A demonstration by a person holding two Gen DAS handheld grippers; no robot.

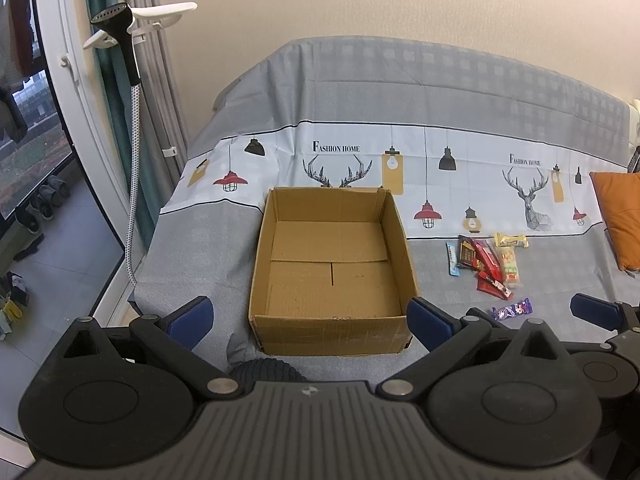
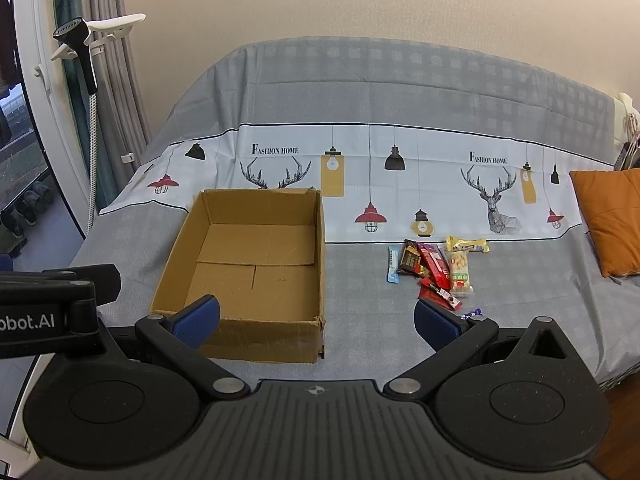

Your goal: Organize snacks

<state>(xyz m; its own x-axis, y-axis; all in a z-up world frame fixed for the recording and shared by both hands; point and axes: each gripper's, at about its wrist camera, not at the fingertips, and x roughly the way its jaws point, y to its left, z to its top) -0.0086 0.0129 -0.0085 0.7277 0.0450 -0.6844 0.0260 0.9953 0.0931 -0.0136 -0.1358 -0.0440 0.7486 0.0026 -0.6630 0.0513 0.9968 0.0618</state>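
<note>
Snacks (image 2: 436, 270) lie in a loose heap on the grey sheet of the covered sofa (image 2: 360, 92), to the right of an open cardboard box (image 2: 248, 276) whose bottom is bare. In the heap are a blue-and-white bar (image 2: 393, 266) on the left, a brown packet (image 2: 409, 261), red wrappers (image 2: 434, 266), a clear bag of pale puffs (image 2: 460, 274) and a yellow packet (image 2: 467, 245) at the far side; a small purple candy (image 1: 513, 309) lies apart, nearest the grippers. An orange cushion (image 2: 612, 220) sits at the far right. The left gripper (image 1: 310, 322) and the right gripper (image 2: 318, 322) both hover near the front edge, fingers spread wide and holding nothing. The sorting appears not to have begun. The likely next move is for the right gripper to reach forward and right to a snack, probably the purple candy, close on its thin wrapper, and carry it left into the box.
</note>
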